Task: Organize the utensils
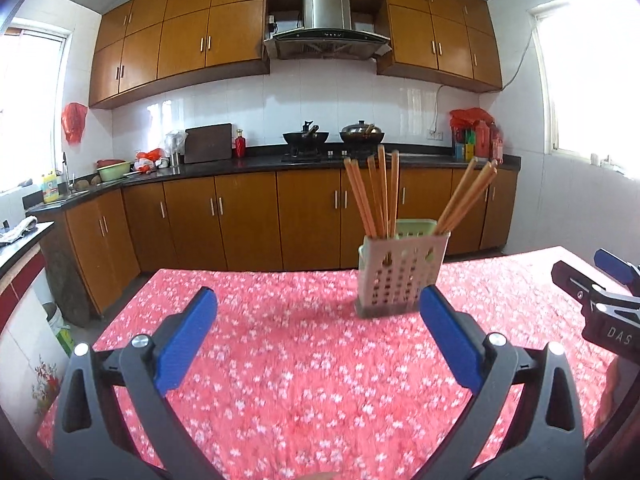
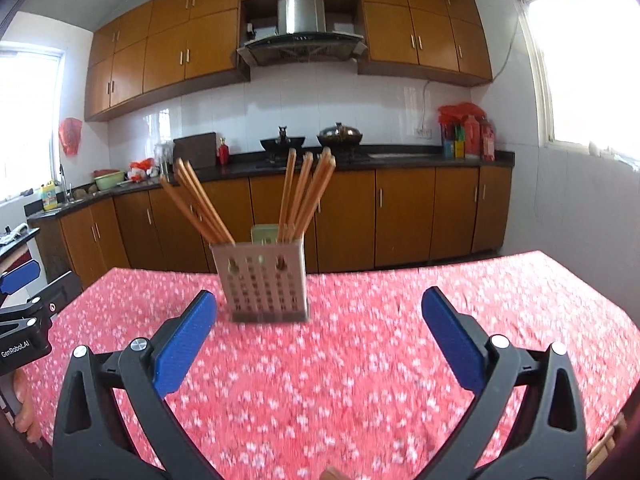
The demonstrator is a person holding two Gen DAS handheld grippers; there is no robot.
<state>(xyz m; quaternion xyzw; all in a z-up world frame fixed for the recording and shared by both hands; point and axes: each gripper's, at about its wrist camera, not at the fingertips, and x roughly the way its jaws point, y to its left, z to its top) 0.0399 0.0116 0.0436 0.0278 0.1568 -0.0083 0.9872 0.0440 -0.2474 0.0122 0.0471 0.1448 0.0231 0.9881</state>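
Observation:
A perforated beige utensil holder (image 1: 402,276) stands upright on the red floral tablecloth (image 1: 288,344) and holds several orange-brown chopsticks (image 1: 380,196) in two leaning bunches. In the right wrist view the holder (image 2: 266,284) and chopsticks (image 2: 304,196) stand ahead, left of centre. My left gripper (image 1: 318,300) is open and empty, a short way in front of the holder, which lies by its right finger. My right gripper (image 2: 318,300) is open and empty, short of the holder. Each gripper shows at the edge of the other's view: the right one (image 1: 600,292), the left one (image 2: 24,304).
The table's far edge (image 1: 256,270) drops toward a floor gap before the brown kitchen cabinets (image 1: 240,216). A dark counter (image 1: 248,162) carries two woks, a cutting board and bottles. A second counter edge (image 1: 24,236) lies at far left.

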